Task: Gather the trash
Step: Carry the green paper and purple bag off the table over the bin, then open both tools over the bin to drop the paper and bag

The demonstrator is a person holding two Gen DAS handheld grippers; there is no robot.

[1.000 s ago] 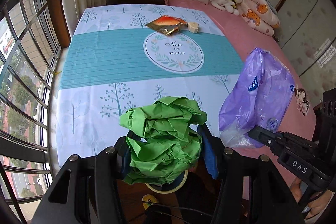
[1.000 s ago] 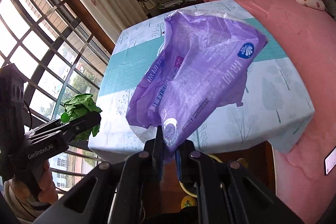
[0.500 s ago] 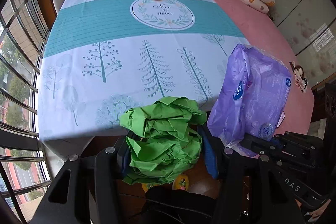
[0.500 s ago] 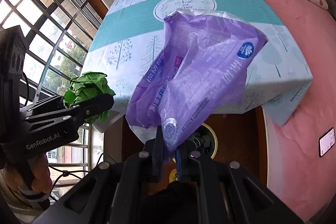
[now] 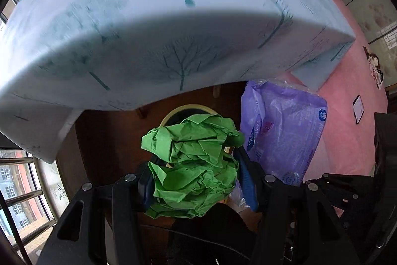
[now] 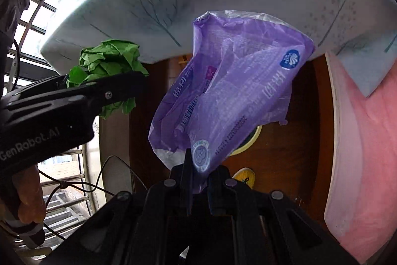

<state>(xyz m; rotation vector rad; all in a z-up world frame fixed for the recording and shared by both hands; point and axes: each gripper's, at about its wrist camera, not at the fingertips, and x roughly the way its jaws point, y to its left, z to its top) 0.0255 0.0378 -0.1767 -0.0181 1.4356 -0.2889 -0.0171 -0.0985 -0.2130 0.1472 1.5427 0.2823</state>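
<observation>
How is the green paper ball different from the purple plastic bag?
The green paper ball is crumpled into a tight, dull lump; the purple plastic bag is thin, shiny and hangs loose. The ball is plain green, while the bag has printed writing and a blue round logo. The left gripper squeezes the ball across its middle; the right gripper pinches only the bag's edge. Both are trash held over the floor below the table edge.

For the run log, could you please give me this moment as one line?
left gripper: shut on green paper wad | right gripper: shut on purple plastic bag | both below table edge, over yellow-rimmed bin
</observation>
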